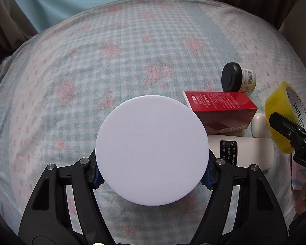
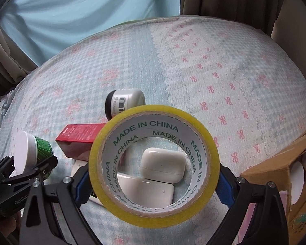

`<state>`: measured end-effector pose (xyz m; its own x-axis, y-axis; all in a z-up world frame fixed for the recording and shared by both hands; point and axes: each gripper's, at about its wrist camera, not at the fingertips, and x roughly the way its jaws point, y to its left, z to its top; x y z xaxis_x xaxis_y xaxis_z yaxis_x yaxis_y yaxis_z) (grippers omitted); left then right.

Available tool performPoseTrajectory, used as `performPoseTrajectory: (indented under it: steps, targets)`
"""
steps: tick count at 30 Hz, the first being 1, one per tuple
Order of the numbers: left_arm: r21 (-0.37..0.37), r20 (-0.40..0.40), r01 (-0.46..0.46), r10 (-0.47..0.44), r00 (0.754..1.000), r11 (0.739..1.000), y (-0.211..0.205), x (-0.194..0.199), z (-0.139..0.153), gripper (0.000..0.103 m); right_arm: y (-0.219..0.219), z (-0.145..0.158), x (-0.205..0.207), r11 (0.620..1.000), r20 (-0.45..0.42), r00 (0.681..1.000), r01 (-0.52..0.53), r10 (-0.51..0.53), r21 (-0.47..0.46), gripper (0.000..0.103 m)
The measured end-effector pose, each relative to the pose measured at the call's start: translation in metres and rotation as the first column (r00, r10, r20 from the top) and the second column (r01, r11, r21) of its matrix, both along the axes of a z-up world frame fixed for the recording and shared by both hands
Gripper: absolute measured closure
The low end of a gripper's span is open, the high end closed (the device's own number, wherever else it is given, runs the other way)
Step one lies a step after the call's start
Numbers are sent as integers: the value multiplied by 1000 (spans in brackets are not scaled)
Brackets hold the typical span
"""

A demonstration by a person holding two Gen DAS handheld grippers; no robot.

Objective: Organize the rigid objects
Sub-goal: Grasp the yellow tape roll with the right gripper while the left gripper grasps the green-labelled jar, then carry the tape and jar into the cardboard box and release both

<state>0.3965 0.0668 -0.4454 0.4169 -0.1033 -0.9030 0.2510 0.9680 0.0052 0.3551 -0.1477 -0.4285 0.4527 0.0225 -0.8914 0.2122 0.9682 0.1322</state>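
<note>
left tongs (image 1: 152, 172) clamped on a load, right tongs (image 2: 154, 180) likewise, side by side

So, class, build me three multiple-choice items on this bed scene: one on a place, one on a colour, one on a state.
1. Where does the black-lidded jar lie?
A. beyond the red box
B. inside the cardboard box
C. on the white case

2. What colour is the tape roll held by the right gripper?
A. blue
B. yellow
C. red

3. What is the left gripper doing?
A. hanging open
B. clamping the white-lidded jar
C. gripping the red box

Key: 1 A, the jar sits past the box's far edge. 2 B, its outer band is yellow. 3 B, both fingers press the lid's sides.
</note>
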Motion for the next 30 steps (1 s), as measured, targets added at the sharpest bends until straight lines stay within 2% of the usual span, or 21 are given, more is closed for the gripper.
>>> performPoseTrajectory:
  steps: [6,13,17,24,30]
  targets:
    - [-13,74,13,-12,997,1000,4,-26,69,35,6,62,-22,1000,66,998,-21,20,13,7]
    - [-31,118,66,-62,991,997,10,-77,165,35,1,164,-66,999,113,993,-39,37,23,7]
    - [-21,140,98,-94,986,995,-2,-104,208,35,-16,209,-92,998,137,989,-60,56,26,7]
    - [-39,159,139,-131,979,989,-57,-148,244,35,-75,249,-137,999,146,988,-52,51,3,7]
    - [-54,166,151,-140,976,987,-135,-182,254,35,-147,254,-172,999,119,991,-53,54,-15,7]
